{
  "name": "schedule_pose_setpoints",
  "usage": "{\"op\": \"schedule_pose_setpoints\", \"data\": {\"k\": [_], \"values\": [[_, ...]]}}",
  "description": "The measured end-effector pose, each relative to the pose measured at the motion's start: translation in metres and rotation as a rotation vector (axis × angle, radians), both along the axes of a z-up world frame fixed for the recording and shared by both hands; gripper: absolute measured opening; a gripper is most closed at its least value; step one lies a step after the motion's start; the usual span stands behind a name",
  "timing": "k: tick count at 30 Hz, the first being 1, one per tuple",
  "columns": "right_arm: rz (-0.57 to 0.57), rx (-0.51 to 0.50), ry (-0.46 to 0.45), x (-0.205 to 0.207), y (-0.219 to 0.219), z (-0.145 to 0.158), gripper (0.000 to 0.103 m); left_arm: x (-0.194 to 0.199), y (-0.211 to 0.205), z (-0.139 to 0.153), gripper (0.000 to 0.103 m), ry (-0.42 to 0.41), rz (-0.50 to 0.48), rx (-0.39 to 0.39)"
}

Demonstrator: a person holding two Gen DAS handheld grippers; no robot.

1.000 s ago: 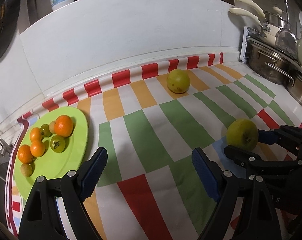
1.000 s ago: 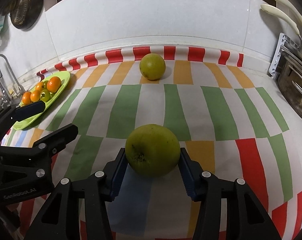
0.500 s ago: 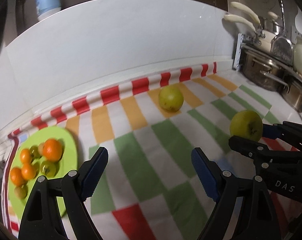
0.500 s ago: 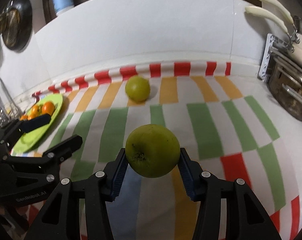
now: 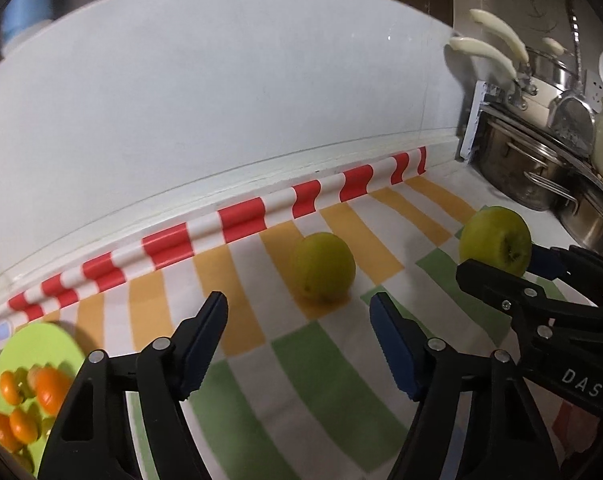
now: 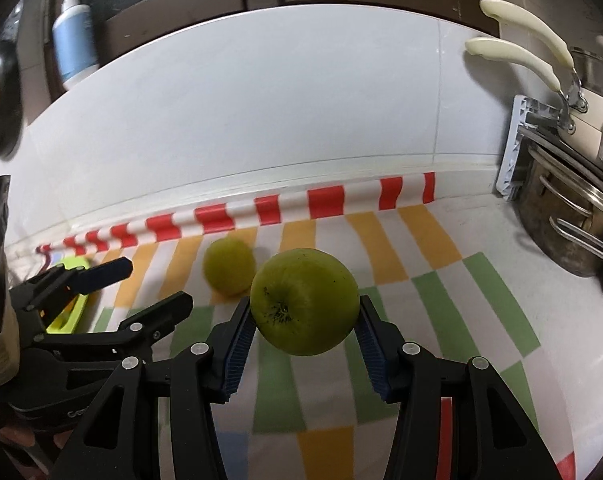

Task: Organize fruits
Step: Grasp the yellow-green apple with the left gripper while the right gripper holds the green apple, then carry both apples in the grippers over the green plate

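My right gripper is shut on a green apple and holds it above the striped cloth; the same held apple shows at the right of the left wrist view. A second green apple lies on the cloth near the back wall, also visible as the lying apple behind the held one. My left gripper points at it from just short of it, jaws closing, nothing between them. A green plate with small oranges and other small fruits sits at the lower left.
Steel pots with cream handles stand on a rack at the right. A white tiled wall runs behind the cloth. A blue soap bottle stands on the ledge above at the left.
The right gripper has lifted its apple off the cloth. The left gripper has swung right, from the plate toward the lying apple, and its jaws have narrowed.
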State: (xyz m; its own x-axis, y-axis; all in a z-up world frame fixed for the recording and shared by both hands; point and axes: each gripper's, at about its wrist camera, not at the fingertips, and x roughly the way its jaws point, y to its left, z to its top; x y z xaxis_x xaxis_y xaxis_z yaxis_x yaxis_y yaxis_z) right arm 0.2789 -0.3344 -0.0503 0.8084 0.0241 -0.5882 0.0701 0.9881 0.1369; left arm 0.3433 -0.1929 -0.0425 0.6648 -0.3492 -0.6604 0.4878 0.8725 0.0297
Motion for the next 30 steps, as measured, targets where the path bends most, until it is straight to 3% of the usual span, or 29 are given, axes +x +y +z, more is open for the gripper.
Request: {"op": "schedule_pose_setpoints", "data": {"k": [9, 15, 30], "values": [[-0.053, 0.041, 0.066, 0.030, -0.021, -0.019, 0.051, 0.036, -0.019, -0.017, 0.058, 0.120, -0.007, -0.060], [-0.067, 0.055, 0.076, 0.033, -0.025, -0.026, 0.051, 0.048, -0.027, -0.023, 0.051, 0.153, -0.005, -0.085], [-0.059, 0.058, 0.080, 0.033, -0.028, -0.029, 0.051, 0.044, -0.032, -0.022, 0.048, 0.128, -0.007, -0.073]]}}
